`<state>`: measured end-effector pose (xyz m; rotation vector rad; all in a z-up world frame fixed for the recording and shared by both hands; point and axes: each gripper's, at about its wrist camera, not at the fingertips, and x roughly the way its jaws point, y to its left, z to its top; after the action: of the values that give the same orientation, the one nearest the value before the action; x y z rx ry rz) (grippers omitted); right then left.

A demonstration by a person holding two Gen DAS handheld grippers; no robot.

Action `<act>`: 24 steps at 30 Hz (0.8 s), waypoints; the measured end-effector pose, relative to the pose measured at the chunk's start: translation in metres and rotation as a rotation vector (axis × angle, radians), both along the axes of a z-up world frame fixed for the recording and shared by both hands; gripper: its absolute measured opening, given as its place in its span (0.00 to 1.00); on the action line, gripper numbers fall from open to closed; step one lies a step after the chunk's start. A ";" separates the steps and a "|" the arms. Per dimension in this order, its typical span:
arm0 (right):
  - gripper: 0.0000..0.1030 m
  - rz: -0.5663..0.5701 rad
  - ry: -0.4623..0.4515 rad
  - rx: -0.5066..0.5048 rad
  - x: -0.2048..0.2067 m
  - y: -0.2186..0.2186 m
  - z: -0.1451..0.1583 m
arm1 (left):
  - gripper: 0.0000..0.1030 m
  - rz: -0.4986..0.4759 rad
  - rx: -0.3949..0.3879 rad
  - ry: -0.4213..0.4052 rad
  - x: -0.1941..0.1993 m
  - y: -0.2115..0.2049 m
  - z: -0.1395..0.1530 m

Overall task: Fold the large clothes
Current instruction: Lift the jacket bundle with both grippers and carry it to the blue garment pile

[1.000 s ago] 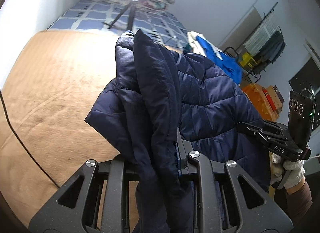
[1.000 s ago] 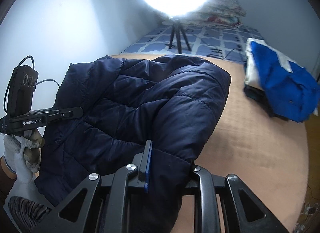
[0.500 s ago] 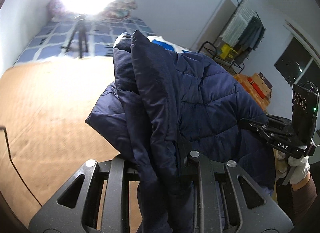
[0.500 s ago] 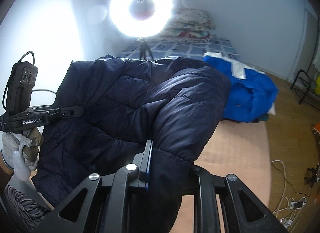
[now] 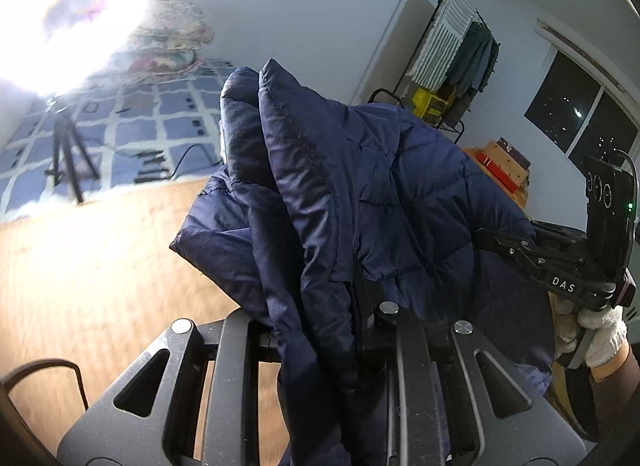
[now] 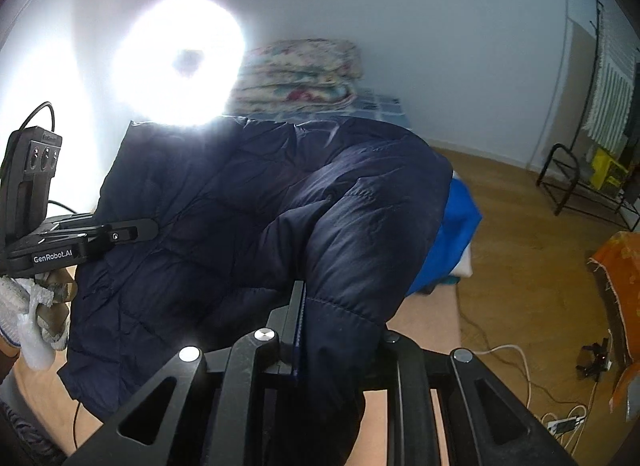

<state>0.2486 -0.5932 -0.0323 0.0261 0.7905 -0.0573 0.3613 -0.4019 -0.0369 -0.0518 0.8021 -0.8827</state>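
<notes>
Two pieces of writing can be read: "DAS" in white on the side of the right tool, seen from the left wrist view, and "GenRobot.AI" on the side of the left tool, seen from the right wrist view. Both tools are nearly closed and clenched on the navy quilted puffer jacket, each pinching a thick fold of fabric between its fingers. From the left wrist camera, the jacket's edge runs between that tool's fingers and stands up in a ridge ahead of it. The jacket hangs between the two tools, lifted above the tan mat. White-gloved hands grip the tool handles. A folded blue garment lies behind the jacket.
</notes>
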 end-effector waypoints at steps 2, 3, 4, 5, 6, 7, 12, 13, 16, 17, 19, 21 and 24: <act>0.16 -0.015 -0.008 -0.008 0.010 -0.011 0.002 | 0.19 -0.001 -0.002 -0.008 0.013 -0.015 0.003; 0.16 -0.022 -0.011 -0.011 0.014 -0.016 0.003 | 0.19 -0.002 -0.001 -0.013 0.020 -0.024 0.004; 0.16 -0.029 -0.015 -0.014 0.019 -0.023 0.003 | 0.19 -0.002 -0.001 -0.016 0.027 -0.033 0.006; 0.16 -0.036 -0.018 -0.017 0.026 -0.029 0.005 | 0.19 -0.002 0.001 -0.021 0.033 -0.041 0.008; 0.16 -0.043 -0.023 -0.021 0.033 -0.037 0.006 | 0.18 -0.003 0.003 -0.028 0.039 -0.049 0.009; 0.16 -0.046 -0.026 -0.024 0.038 -0.043 0.007 | 0.18 -0.004 0.005 -0.039 0.044 -0.056 0.011; 0.16 -0.067 -0.049 -0.063 0.074 -0.081 0.016 | 0.18 -0.002 0.010 -0.099 0.071 -0.098 0.023; 0.16 -0.068 -0.052 -0.067 0.081 -0.087 0.017 | 0.18 0.002 0.009 -0.106 0.078 -0.107 0.025; 0.16 -0.071 -0.066 -0.086 0.109 -0.109 0.020 | 0.18 0.016 0.001 -0.119 0.101 -0.130 0.029; 0.16 -0.071 -0.071 -0.091 0.120 -0.117 0.020 | 0.18 0.023 0.000 -0.123 0.110 -0.138 0.028; 0.16 -0.069 -0.077 -0.096 0.140 -0.130 0.017 | 0.18 0.034 0.002 -0.130 0.126 -0.151 0.025; 0.15 -0.066 -0.082 -0.100 0.162 -0.145 0.012 | 0.18 0.047 0.004 -0.135 0.142 -0.161 0.020; 0.15 -0.071 -0.094 -0.098 0.186 -0.162 0.002 | 0.18 0.069 0.001 -0.137 0.160 -0.171 0.009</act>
<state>0.4347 -0.7551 -0.0302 -0.0356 0.6917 -0.1603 0.5211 -0.5733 -0.0280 -0.0176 0.6695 -0.8119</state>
